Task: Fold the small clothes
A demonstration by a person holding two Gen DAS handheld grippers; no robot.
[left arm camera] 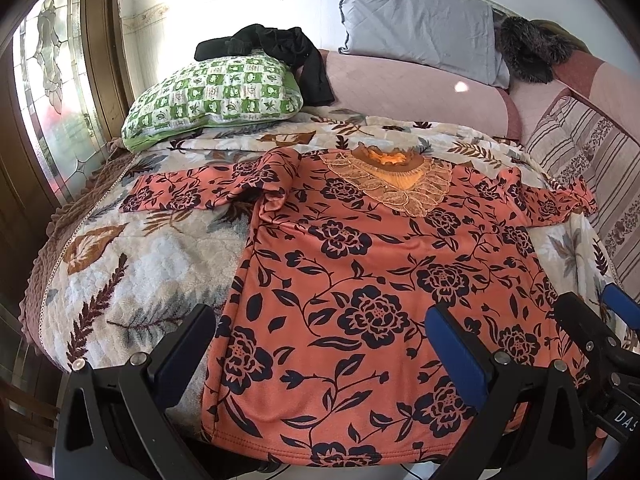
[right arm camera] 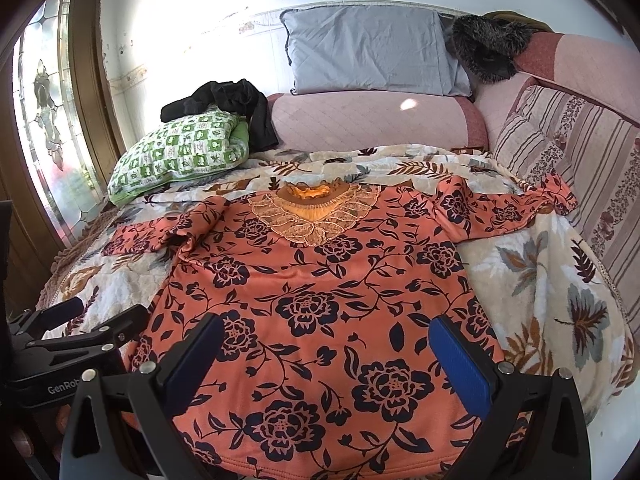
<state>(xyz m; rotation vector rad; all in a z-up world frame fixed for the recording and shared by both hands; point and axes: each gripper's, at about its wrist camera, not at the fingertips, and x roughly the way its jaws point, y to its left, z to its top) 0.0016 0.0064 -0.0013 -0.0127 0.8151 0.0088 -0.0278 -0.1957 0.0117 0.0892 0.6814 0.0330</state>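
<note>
Orange cloth: floral top (left arm camera: 360, 280) spread flat, front up, on the leaf-print blanket (left arm camera: 132, 264) over the bed.
Neck: lace collar (right arm camera: 316, 216) at the far end, hem nearest the cameras and hanging slightly over the bed edge.
Sleeves: left sleeve (left arm camera: 192, 192) stretched sideways with a bunch near the shoulder; right sleeve (right arm camera: 508, 208) stretched toward the striped cushion (right arm camera: 580, 184), its cuff rumpled.
Left gripper (left arm camera: 320, 344): jaws wide apart, holding nothing, poised above the hem on the left half of the top; no contact with the cloth to be made out.
Right gripper (right arm camera: 324, 356): jaws wide apart too, empty, above the hem toward the right half; seen at the right edge of the left wrist view, just beside its partner.
Done: laying out and rough smoothing, judging by how flat the body lies.
Left: every fold, by the look of it; no sleeve turned in, no side brought over, hem not brought up to the collar.
Likely first step: taking hold of the hem or a sleeve, though neither is gripped at present.
Background: green checked pillow (left arm camera: 212, 100) with a black garment (left arm camera: 280, 56) on it, grey pillow (right arm camera: 372, 52) against the wall, all well apart from the top.
</note>
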